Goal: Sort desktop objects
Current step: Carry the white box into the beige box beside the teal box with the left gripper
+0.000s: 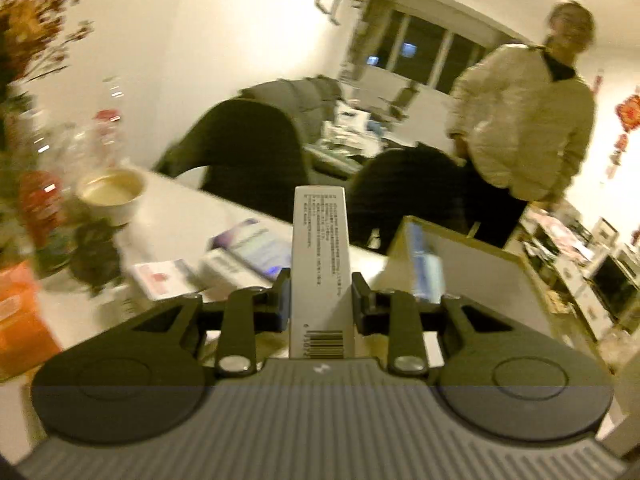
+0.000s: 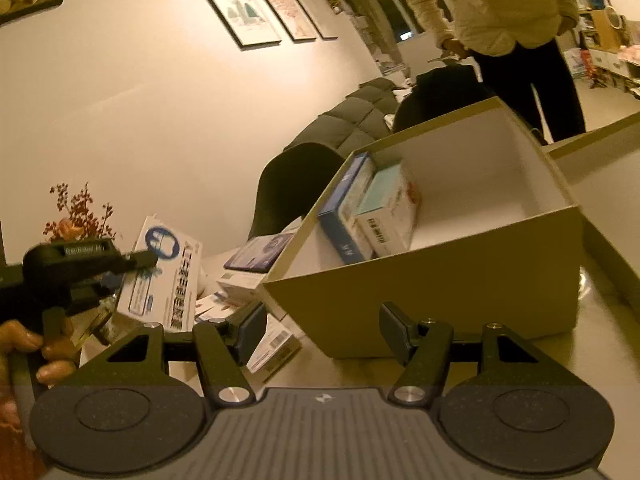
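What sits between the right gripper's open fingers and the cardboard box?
Nothing: in the right wrist view the right gripper faces bare tabletop before the cardboard box.

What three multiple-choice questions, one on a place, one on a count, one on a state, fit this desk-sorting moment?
1. Where are the blue box and the pale teal-topped box?
A. inside the open cardboard box
B. on a chair
C. in the right tool

2. How many framed pictures hang in a row on the wall in the right wrist view?
A. one
B. three
C. five

3. What is the left tool doing?
A. standing open with nothing in it
B. gripping a narrow white box
C. gripping a bowl

Answers: 1 A, both stand against its inner wall; 2 B, three frames side by side; 3 B, its pads press the carton's sides.
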`<state>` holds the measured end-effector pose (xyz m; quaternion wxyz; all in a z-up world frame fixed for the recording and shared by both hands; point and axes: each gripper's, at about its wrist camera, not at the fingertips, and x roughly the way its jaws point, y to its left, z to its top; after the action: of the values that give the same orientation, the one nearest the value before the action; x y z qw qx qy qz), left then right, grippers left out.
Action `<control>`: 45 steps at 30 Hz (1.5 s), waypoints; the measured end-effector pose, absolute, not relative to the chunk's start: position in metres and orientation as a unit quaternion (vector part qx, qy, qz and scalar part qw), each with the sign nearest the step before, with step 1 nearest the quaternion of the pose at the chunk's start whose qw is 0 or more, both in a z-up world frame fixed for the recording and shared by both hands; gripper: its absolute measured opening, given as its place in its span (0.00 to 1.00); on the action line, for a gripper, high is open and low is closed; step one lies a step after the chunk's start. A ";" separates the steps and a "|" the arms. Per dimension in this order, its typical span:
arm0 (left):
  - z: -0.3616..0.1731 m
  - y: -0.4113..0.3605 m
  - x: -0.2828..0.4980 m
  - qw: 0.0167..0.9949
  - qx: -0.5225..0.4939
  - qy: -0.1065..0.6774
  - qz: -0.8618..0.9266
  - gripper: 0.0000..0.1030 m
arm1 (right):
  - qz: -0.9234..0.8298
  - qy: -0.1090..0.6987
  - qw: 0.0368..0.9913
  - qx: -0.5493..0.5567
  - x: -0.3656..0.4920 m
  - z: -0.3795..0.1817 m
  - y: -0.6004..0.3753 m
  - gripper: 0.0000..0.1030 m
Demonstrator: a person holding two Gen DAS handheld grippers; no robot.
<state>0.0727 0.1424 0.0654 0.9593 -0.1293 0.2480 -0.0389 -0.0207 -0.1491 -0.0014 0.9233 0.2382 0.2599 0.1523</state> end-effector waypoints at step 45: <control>-0.011 -0.074 0.248 0.896 0.039 0.423 -0.129 0.40 | 0.024 0.259 0.935 0.242 -0.039 -0.001 -0.225 0.65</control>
<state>0.2481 -0.0744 -0.0114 0.8960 0.0394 0.4233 -0.1286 -0.0393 -0.2250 -0.0005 0.9348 0.2418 0.2589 0.0245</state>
